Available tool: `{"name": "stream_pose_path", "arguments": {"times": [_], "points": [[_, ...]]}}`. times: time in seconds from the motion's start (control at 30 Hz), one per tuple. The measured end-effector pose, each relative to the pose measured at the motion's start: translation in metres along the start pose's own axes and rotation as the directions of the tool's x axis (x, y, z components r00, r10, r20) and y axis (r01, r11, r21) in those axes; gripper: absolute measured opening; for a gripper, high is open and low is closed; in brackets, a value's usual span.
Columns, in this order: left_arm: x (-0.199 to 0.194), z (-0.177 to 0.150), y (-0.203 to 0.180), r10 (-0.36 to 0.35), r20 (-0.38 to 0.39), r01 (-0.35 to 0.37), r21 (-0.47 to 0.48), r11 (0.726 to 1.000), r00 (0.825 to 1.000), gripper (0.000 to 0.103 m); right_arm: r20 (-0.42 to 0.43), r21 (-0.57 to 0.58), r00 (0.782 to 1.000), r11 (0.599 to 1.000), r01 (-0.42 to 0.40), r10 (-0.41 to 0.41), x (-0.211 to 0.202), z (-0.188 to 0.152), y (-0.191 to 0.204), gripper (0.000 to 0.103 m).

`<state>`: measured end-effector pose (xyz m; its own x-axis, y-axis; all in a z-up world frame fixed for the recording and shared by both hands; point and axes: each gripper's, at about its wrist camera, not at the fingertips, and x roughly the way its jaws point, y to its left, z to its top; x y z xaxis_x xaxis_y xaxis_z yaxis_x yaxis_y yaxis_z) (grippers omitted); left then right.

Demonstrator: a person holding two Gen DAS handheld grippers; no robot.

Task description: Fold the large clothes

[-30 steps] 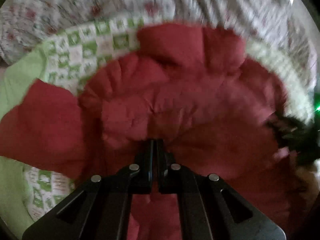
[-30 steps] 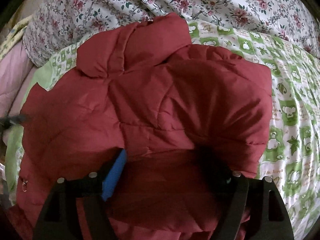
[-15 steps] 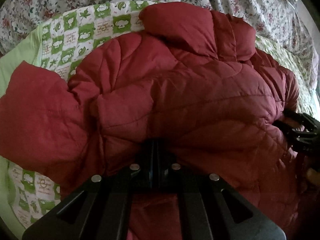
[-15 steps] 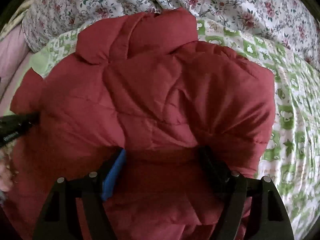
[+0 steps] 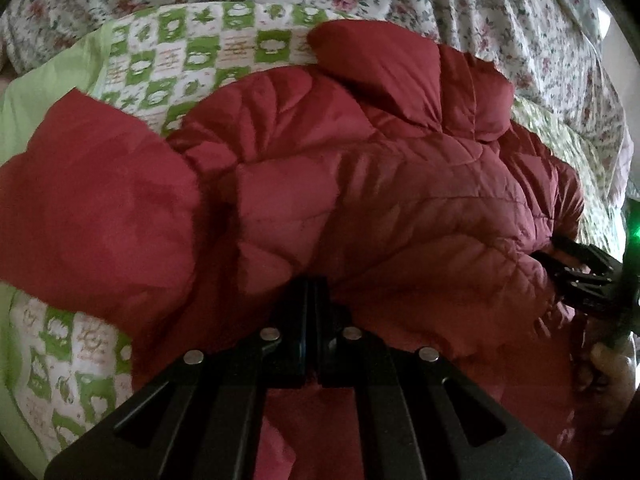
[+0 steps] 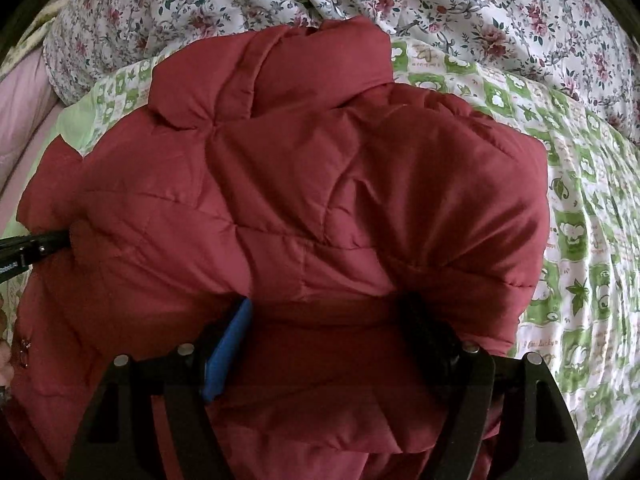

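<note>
A dark red quilted puffer jacket [image 5: 360,184] lies on the bed, collar at the far end, one sleeve spread to the left [image 5: 92,216]. It fills the right wrist view too [image 6: 300,208]. My left gripper [image 5: 310,292] is shut, its fingers pinched on the jacket's near edge. My right gripper [image 6: 332,320] stands wide, its fingers pushed in under a thick fold of the jacket, with cloth bulging between them; the fingertips are hidden. Each gripper shows at the edge of the other's view: the right one [image 5: 580,276] and the left one [image 6: 28,248].
The jacket rests on a green and white patterned blanket [image 6: 572,216] over a floral sheet [image 6: 440,4]. A pink cover [image 6: 20,92] lies at the left edge. A hand [image 5: 608,364] shows at the right edge.
The jacket's near part has been carried farther over its upper half toward the collar. Both grippers keep the same hold.
</note>
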<state>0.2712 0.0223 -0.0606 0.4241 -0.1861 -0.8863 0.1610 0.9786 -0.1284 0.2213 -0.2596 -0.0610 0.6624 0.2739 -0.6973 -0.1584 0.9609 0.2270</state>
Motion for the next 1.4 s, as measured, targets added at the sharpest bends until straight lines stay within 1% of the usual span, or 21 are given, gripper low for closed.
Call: {"name": "stream_pose_path", "arguments": {"times": [0.17,0.23,0.33,0.37,0.43,0.47,0.5,0.57,0.7,0.8,0.9,0.93,0.97,1.03,1.07,1.1,1.13,1.2,1.27,1.33,1.4], "points": [[-0.024,-0.008,0.025,0.04,0.022,-0.039,-0.068,0.997,0.999,0.002,0.009,0.016,1.0,1.0,-0.008,0.008,-0.016,0.001,0.002,0.078],[-0.034,-0.01,0.046,0.076,0.025,-0.072,-0.121,0.99,0.997,0.002,0.029,0.023,0.999,0.999,-0.027,0.027,-0.027,0.001,0.002,0.078],[-0.043,-0.014,0.084,0.085,0.031,-0.077,-0.211,0.974,0.996,0.004,0.061,0.008,0.996,0.998,-0.057,0.057,-0.045,0.0,0.01,0.078],[-0.045,-0.017,0.093,0.095,0.03,-0.085,-0.229,0.97,0.995,0.007,0.065,0.002,0.996,0.998,-0.065,0.065,-0.048,0.0,0.012,0.078],[-0.046,-0.023,0.121,0.121,0.018,-0.111,-0.28,0.954,0.992,0.019,0.069,-0.018,0.993,0.995,-0.094,0.095,-0.056,-0.002,0.02,0.078],[-0.046,-0.026,0.135,0.129,0.01,-0.12,-0.309,0.944,0.992,0.03,0.068,-0.032,0.992,0.994,-0.107,0.109,-0.06,-0.004,0.026,0.078],[-0.047,-0.029,0.15,0.139,0.008,-0.128,-0.344,0.93,0.99,0.036,0.067,-0.044,0.991,0.992,-0.116,0.119,-0.062,-0.006,0.031,0.078],[-0.049,-0.034,0.175,0.15,0.008,-0.134,-0.401,0.906,0.989,0.036,0.065,-0.072,0.987,0.987,-0.144,0.149,-0.067,-0.008,0.042,0.078],[-0.053,-0.04,0.225,0.178,0.016,-0.143,-0.528,0.837,0.984,0.037,0.061,-0.115,0.981,0.978,-0.175,0.183,-0.074,-0.012,0.059,0.078],[-0.048,-0.038,0.265,0.16,0.025,-0.107,-0.638,0.763,0.987,0.039,0.054,-0.143,0.977,0.97,-0.195,0.204,-0.076,-0.014,0.069,0.078],[-0.036,-0.033,0.297,0.143,0.029,-0.081,-0.709,0.7,0.989,0.039,0.049,-0.167,0.977,0.966,-0.197,0.208,-0.077,-0.015,0.075,0.078],[-0.032,-0.031,0.303,0.135,0.029,-0.073,-0.722,0.688,0.99,0.041,0.046,-0.172,0.977,0.965,-0.196,0.207,-0.076,-0.015,0.077,0.078],[-0.028,-0.028,0.31,0.125,0.029,-0.064,-0.733,0.677,0.992,0.045,0.045,-0.175,0.977,0.965,-0.197,0.208,-0.075,-0.015,0.078,0.078],[-0.022,-0.022,0.32,0.122,0.037,-0.051,-0.759,0.649,0.992,0.047,0.039,-0.174,0.976,0.964,-0.203,0.212,-0.073,-0.014,0.078,0.078],[-0.022,-0.02,0.322,0.126,0.043,-0.049,-0.764,0.644,0.991,0.05,0.038,-0.172,0.976,0.964,-0.204,0.213,-0.073,-0.014,0.077,0.078],[-0.021,-0.015,0.323,0.134,0.046,-0.052,-0.764,0.644,0.99,0.057,0.037,-0.171,0.976,0.964,-0.204,0.213,-0.072,-0.014,0.076,0.078],[-0.02,-0.01,0.325,0.141,0.048,-0.054,-0.766,0.641,0.989,0.059,0.035,-0.169,0.977,0.964,-0.203,0.212,-0.071,-0.014,0.075,0.078],[-0.018,-0.005,0.329,0.158,0.057,-0.054,-0.781,0.622,0.986,0.064,0.034,-0.165,0.977,0.965,-0.203,0.211,-0.07,-0.015,0.073,0.078],[-0.014,-0.001,0.331,0.154,0.069,-0.038,-0.799,0.601,0.986,0.066,0.032,-0.163,0.978,0.966,-0.201,0.208,-0.069,-0.016,0.072,0.078],[-0.014,0.001,0.338,0.152,0.073,-0.032,-0.806,0.591,0.986,0.067,0.029,-0.158,0.977,0.966,-0.204,0.211,-0.068,-0.016,0.071,0.078],[-0.015,0.0,0.335,0.151,0.083,-0.019,-0.816,0.577,0.985,0.067,0.036,-0.152,0.977,0.967,-0.204,0.211,-0.069,-0.015,0.069,0.078]]}}
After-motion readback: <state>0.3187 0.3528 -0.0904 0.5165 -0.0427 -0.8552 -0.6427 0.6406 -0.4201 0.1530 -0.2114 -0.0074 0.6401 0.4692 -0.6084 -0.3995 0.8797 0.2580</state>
